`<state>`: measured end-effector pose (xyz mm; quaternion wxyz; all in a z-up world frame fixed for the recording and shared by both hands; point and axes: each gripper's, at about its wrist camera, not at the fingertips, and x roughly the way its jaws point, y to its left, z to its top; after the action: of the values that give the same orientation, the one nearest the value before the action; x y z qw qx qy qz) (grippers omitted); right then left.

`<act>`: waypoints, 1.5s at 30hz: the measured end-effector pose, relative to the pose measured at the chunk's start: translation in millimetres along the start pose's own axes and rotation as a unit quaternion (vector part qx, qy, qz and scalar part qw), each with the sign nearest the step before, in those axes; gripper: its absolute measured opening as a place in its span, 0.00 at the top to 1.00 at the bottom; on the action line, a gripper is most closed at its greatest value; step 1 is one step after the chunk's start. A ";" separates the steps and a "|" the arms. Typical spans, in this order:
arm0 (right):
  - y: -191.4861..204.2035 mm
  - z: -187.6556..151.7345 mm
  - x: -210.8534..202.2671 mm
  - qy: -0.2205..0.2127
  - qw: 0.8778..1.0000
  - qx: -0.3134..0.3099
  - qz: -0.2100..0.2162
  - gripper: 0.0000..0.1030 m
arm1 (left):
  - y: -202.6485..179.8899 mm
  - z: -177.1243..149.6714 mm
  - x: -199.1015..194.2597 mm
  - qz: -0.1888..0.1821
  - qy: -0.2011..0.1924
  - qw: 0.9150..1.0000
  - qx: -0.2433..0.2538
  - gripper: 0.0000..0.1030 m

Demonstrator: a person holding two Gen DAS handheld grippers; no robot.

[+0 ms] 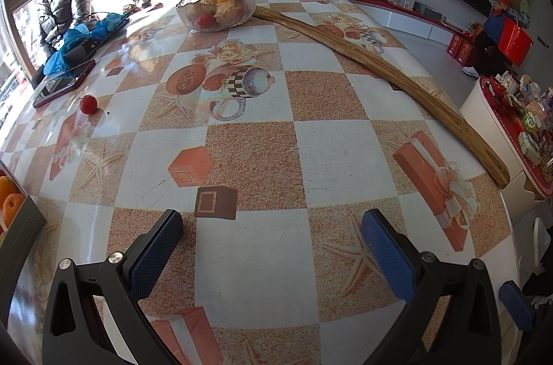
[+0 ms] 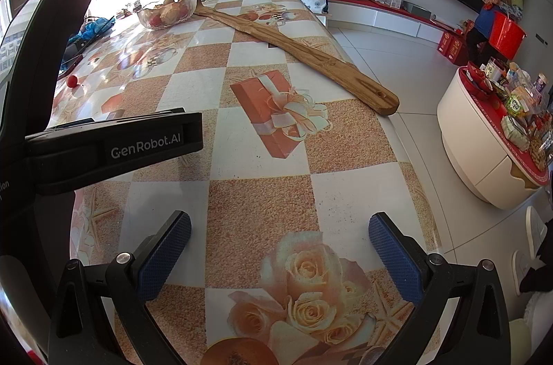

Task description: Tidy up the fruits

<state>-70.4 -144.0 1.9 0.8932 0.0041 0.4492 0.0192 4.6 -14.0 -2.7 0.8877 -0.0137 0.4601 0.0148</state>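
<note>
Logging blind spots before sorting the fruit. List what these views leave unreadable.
- Box of oranges: cut off by the left wrist view's left edge, count unknown.
- Glass bowl: lower fruits overlap, too small to name.
- Dark device: mostly hidden in the right wrist view by the left gripper's body.

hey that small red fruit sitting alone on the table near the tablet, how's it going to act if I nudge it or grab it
The small red fruit looks round and smooth, so a nudge would probably send it rolling across the glossy table. Its shiny skin may slip between the pads, so close gently. It seems light for its size.
</note>
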 end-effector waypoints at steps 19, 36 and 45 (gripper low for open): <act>-3.0 1.0 2.7 0.001 1.000 0.000 -0.003 0.00 | -0.2 0.0 0.0 0.000 0.000 1.000 0.000 0.00; -0.8 1.7 2.0 0.002 1.000 0.004 -0.004 0.00 | -12.0 -2.9 -5.4 0.000 0.000 1.000 0.001 0.00; -0.6 1.5 2.0 0.002 1.000 0.004 -0.004 0.00 | -12.1 -2.9 -5.4 0.000 0.000 1.000 0.001 0.00</act>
<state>-68.0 -144.6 1.2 0.8923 0.0057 0.4512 0.0140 -0.4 -26.2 0.2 0.8877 -0.0128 0.4601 0.0143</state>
